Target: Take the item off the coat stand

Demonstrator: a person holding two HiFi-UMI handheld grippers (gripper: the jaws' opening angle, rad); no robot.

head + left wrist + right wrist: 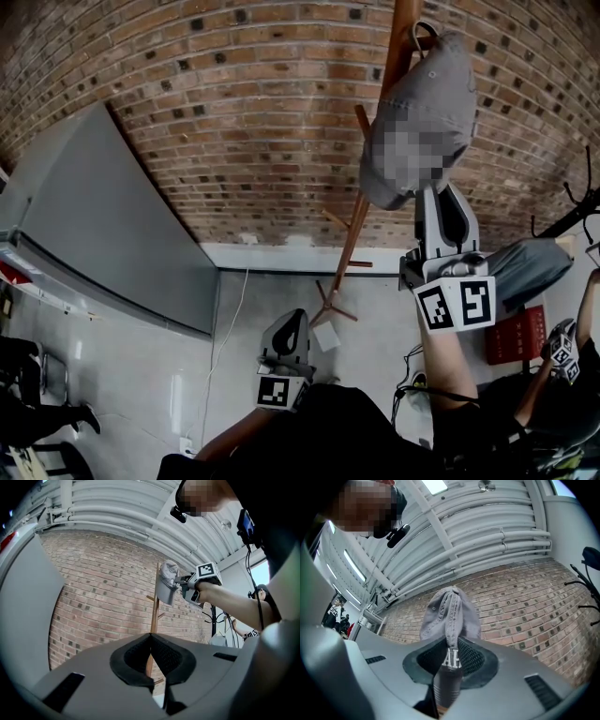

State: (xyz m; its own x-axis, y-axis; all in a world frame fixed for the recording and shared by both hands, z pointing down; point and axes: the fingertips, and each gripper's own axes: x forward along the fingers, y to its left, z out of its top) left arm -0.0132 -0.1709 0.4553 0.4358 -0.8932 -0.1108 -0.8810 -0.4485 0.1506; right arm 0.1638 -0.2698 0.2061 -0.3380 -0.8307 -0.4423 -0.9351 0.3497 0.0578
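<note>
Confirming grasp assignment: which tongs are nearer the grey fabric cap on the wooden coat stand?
Right. Right tongs clamp the grey fabric cap; left tongs sit lower, well apart from it.

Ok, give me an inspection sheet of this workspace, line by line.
Surface: grey floor, no table seen.
Job's things: grey cap hangs high on the wooden coat stand.
Clutter: red box at right.
Grippers: right gripper shut on the cap; left gripper low, shut, holding nothing.
Cables: white cable runs from the wall's foot across the floor.
Surroundings: brick wall, grey panel at left, black coat stand and another person at right.
</note>
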